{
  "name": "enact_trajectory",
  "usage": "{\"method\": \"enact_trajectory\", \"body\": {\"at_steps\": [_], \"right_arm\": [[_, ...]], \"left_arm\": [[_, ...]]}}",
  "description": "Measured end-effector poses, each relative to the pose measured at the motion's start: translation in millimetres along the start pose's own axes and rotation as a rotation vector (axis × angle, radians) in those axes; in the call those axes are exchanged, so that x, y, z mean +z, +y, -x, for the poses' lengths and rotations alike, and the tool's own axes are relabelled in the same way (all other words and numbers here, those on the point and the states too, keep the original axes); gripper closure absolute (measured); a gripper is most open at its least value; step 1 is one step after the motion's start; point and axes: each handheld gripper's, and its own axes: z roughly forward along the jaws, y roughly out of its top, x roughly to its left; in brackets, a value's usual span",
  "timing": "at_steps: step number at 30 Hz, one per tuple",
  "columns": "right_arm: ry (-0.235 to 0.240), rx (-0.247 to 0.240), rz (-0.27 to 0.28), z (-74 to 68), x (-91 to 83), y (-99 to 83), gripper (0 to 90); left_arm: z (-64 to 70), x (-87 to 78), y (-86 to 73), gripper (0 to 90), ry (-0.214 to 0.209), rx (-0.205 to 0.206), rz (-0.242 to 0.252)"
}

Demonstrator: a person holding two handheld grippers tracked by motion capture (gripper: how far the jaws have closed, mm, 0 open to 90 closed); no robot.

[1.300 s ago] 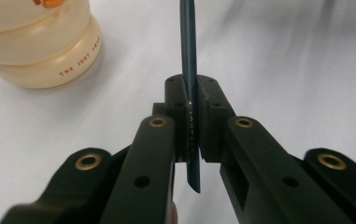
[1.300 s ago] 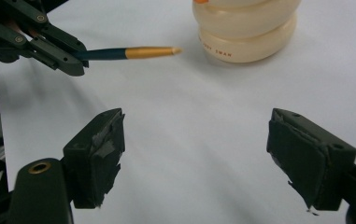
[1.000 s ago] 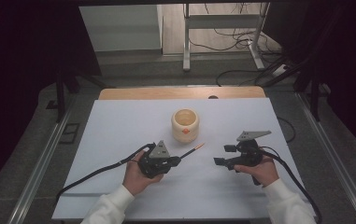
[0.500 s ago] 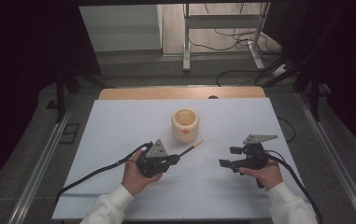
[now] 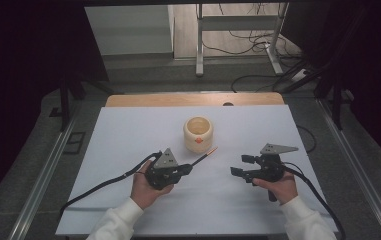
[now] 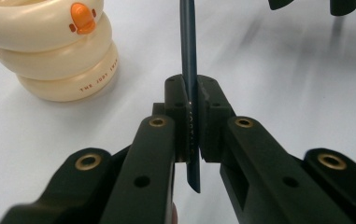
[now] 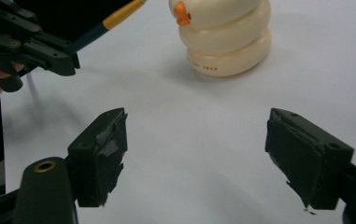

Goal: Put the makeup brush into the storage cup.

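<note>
Pencil (image 6: pixel 188 56) in left gripper (image 6: pixel 192 135)

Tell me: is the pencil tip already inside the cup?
No. In the high view the pencil, clamped in the left tool, ends beside the cup, low against its outer wall, not over its rim.

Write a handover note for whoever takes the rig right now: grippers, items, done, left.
Left hand-held gripper: shut on the pencil, a dark shaft with an orange tip pointing toward the cream duck-face cup.
Right hand-held gripper: open, holds nothing, above the white table to the right of the cup.
Cup: upright mid-table, nothing seen inside it from the high view.
Done: pencil picked up and held off the table.
Left, likely: bring the pencil over the cup's opening, drop it in, release.
</note>
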Motion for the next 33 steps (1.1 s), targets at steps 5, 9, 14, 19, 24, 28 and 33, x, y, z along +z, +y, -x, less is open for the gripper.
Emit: {"method": "enact_trajectory", "body": {"at_steps": [5, 9, 14, 19, 24, 28, 33], "right_arm": [[0.018, 0.003, 0.025, -5.8, 2.4, 2.6, 23.1], [0.031, 0.015, 0.043, -7.6, 4.8, 2.9, 23.6], [0.031, 0.015, 0.056, -9.7, 7.2, 3.7, 24.1], [0.045, 0.008, 0.062, -14.7, 10.7, 5.5, 24.6], [0.053, 0.006, 0.070, -17.4, 13.0, 6.6, 24.9], [0.057, 0.011, 0.078, -18.6, 14.3, 7.3, 25.8], [0.058, 0.017, 0.084, -18.7, 17.3, 7.0, 26.7]], "left_arm": [[0.4, 0.4, 0.2, 84.7, -0.002, -0.006, 0.009], [1.5, 0.2, 0.5, 84.7, 0.000, -0.003, 0.026], [1.6, 1.2, 0.9, 84.7, 0.002, -0.009, 0.030], [1.9, 3.4, 0.8, 84.7, -0.001, -0.013, 0.029], [2.3, 5.6, 0.6, 84.7, 0.000, -0.015, 0.027], [3.1, 7.5, 0.8, 84.7, -0.006, -0.014, 0.024], [3.9, 9.1, 1.1, 84.7, -0.007, -0.015, 0.024]]}}
